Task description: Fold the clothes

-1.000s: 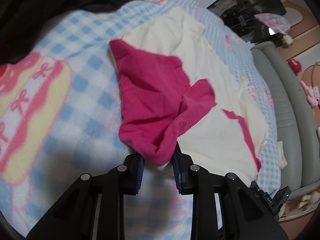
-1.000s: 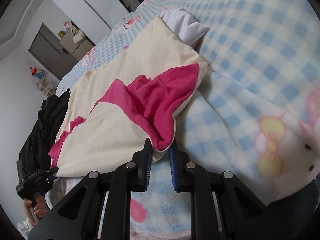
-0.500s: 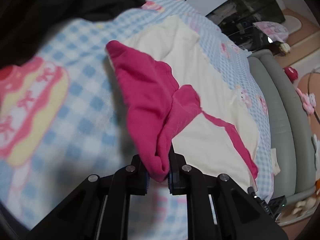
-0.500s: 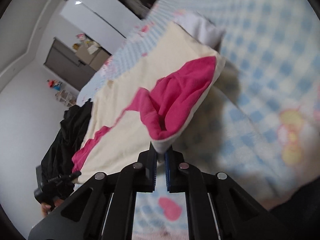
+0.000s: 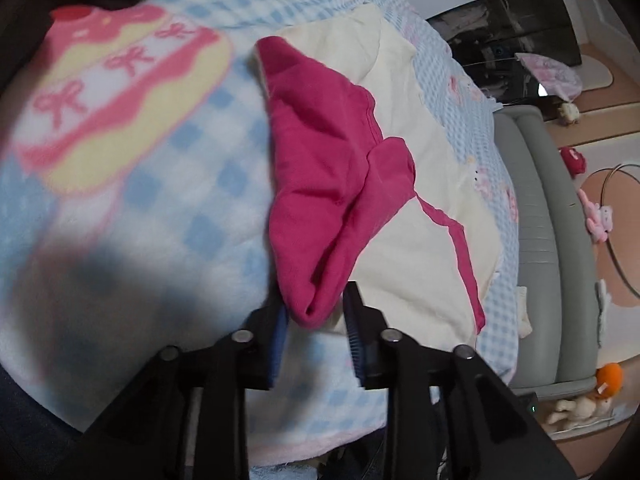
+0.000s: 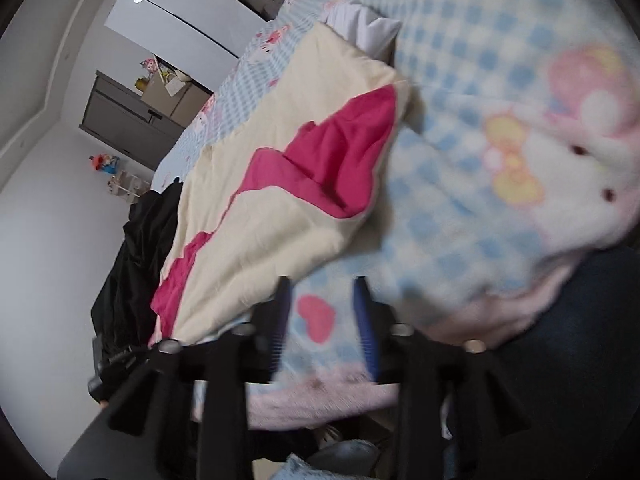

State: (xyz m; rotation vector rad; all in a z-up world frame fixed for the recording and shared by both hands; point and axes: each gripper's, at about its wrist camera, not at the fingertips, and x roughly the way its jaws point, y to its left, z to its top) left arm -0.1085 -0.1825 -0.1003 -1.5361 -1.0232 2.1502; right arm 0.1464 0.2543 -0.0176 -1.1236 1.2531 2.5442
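Left hand-held gripper [image 5: 314,322] and right hand-held gripper [image 6: 322,312] both gape wide — garment [image 5: 404,216] released, view blurred.

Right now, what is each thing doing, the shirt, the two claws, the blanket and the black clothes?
Cream and pink shirt: lying on the blanket, pink sleeves folded in over the cream body.
Left claw: open, pink sleeve tip between its fingers, not squeezed.
Right claw: open, holding nothing, just off the shirt's edge.
Checked blanket: spread out under the shirt.
Black clothes: heaped beside the shirt, not folded.
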